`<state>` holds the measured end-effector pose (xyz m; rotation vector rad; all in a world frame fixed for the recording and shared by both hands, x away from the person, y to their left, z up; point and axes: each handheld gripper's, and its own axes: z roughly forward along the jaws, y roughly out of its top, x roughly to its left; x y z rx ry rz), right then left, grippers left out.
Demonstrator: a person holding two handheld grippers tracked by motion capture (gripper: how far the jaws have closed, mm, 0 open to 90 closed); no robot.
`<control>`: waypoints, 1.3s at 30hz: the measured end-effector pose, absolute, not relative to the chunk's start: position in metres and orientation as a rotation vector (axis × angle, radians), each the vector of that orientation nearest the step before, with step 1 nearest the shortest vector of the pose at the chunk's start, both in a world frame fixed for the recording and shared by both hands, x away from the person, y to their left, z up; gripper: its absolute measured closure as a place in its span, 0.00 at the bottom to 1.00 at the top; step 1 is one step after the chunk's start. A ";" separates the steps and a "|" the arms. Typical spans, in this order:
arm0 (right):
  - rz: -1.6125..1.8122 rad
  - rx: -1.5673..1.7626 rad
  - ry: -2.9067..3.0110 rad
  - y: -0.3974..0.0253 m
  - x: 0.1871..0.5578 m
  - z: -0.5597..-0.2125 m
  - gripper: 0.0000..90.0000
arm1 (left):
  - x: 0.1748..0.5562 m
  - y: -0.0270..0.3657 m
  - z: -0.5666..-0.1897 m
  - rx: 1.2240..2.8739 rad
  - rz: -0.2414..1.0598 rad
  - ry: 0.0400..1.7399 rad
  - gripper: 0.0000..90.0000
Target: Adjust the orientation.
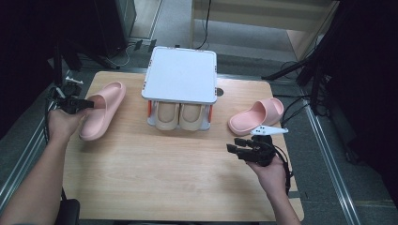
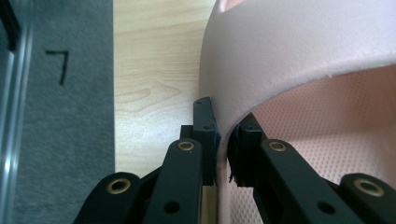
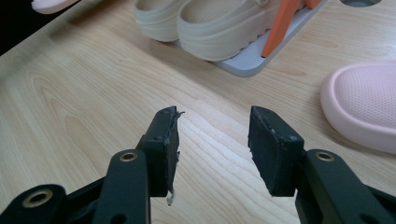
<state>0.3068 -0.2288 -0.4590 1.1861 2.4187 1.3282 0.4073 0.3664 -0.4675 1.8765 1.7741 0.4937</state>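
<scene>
wooden table [image 1: 155,178], left tongs [image 2: 223,140] on pink slipper [image 2: 299,51]

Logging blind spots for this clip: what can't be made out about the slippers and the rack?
- Beige shoes, high view: the rack's white top shelf covers their rear parts.
- Left pink slipper, left gripper view: toe and heel run past the frame edges; the left gripper pinches its strap edge.
- Right pink slipper, right gripper view: cut off by the right edge.

This looks like a lab or test room: a bare wooden table [image 1: 187,178] stands on grey carpet [image 1: 328,187], with black stand legs [image 1: 291,70] and loose cables [image 1: 206,28] at the far side, and a metal rail [image 1: 19,164] along the left.
</scene>
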 end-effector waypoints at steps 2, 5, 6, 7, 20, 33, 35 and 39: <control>1.328 1.178 2.425 -0.227 0.309 -0.459 0.60 | 0.399 0.362 -0.461 1.889 0.494 1.751 0.92; 1.336 1.168 2.435 -0.224 0.313 -0.459 0.60 | 0.387 0.356 -0.453 1.928 0.494 1.723 0.92; 1.340 1.161 2.436 -0.223 0.314 -0.458 0.60 | 0.382 0.354 -0.450 1.944 0.492 1.717 0.92; 1.343 1.159 2.438 -0.222 0.315 -0.458 0.60 | 0.378 0.351 -0.448 1.947 0.493 1.712 0.92; 1.358 1.115 2.475 -0.206 0.326 -0.457 0.60 | 0.311 0.314 -0.439 2.008 0.439 1.578 0.92; 1.353 1.058 2.518 -0.189 0.332 -0.458 0.60 | 0.282 0.253 -0.457 2.132 0.296 1.365 0.91; 1.350 1.051 2.520 -0.188 0.331 -0.459 0.60 | 0.283 0.240 -0.458 2.168 0.298 1.327 0.91; 1.347 1.060 2.519 -0.188 0.329 -0.459 0.60 | 0.287 0.211 -0.458 2.225 0.267 1.244 0.91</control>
